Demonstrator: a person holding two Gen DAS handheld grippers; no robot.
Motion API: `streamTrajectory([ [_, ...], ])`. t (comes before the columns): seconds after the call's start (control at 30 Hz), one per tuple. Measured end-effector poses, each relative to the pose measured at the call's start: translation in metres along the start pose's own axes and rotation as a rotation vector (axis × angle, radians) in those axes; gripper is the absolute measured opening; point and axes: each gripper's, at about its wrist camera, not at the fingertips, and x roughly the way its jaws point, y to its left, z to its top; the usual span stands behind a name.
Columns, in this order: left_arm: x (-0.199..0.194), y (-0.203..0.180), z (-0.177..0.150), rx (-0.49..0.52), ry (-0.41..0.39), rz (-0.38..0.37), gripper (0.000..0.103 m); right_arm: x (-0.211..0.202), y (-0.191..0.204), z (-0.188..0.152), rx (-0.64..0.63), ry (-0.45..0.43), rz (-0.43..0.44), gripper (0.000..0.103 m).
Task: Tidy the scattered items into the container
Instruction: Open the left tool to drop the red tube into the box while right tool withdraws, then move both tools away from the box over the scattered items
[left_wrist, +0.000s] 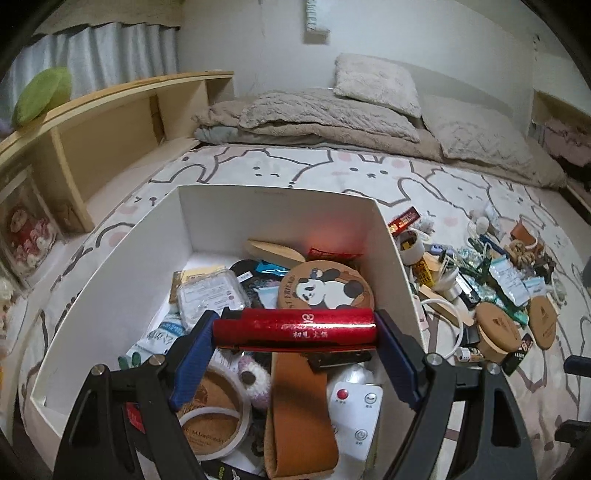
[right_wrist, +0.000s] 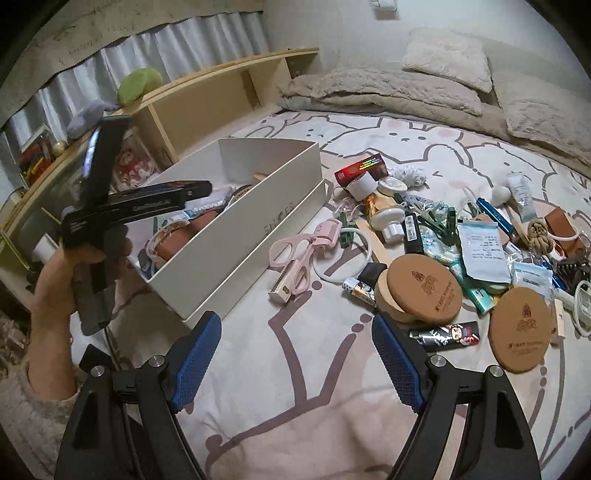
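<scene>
Left wrist view first: at the far left we see a wooden shelf unit (left_wrist: 110, 122) beside the bed, and next to it the white cardboard box (left_wrist: 110, 266) that serves as our container, sitting on the rabbit-print bedsheet (left_wrist: 369, 173). Our left gripper (left_wrist: 295, 332) hangs over the box with its blue-padded fingers (left_wrist: 192, 354) closed against the two ends of a red tube with gold lettering (left_wrist: 295, 326), held crosswise above the contents. Below it in the box lie a roll of tape (left_wrist: 214, 417), a tan leather strap (left_wrist: 299, 406) and a white remote with a red button (left_wrist: 354, 413); further back a round panda coaster (left_wrist: 327, 286) leans on the pile. To the right of the box, the remaining clutter spreads over the sheet, including a cork coaster (left_wrist: 541, 325).

Right wrist view next: on the left our left hand (right_wrist: 62, 273) grips the handle of the other tool above the near end of the box (right_wrist: 236, 258), which runs diagonally away from us. Just beside the box's long side lie pink scissors (right_wrist: 291, 258) and a white ring (right_wrist: 343, 258). Our right gripper (right_wrist: 295, 350) hovers over bare sheet with its fingers spread wide and nothing between them. Right of it a black lighter (right_wrist: 447, 334) lies between two cork coasters (right_wrist: 424, 288), and past them a white packet (right_wrist: 484, 251) and a blue pen (right_wrist: 495, 218) sit in the scattered heap.
</scene>
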Motion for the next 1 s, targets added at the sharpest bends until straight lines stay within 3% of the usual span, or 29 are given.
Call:
streamTrajectory([
  [0.27, 0.003, -0.014, 0.006, 0.044, -0.001, 0.010, 0.083, -0.007, -0.001, -0.006, 0.050, -0.024, 0.027, 0.084],
  [0.4, 0.009, -0.012, 0.009, 0.014, 0.015, 0.025, 0.083, -0.010, 0.002, -0.007, 0.050, -0.033, 0.036, 0.084],
  [0.53, 0.009, -0.007, 0.009, -0.015, 0.020, 0.004, 0.097, -0.010, 0.004, -0.007, 0.054, -0.034, 0.042, 0.084],
  [1.0, 0.001, -0.001, 0.008, -0.033, -0.002, 0.003, 0.097, -0.012, 0.003, -0.012, 0.078, -0.032, 0.040, 0.084],
])
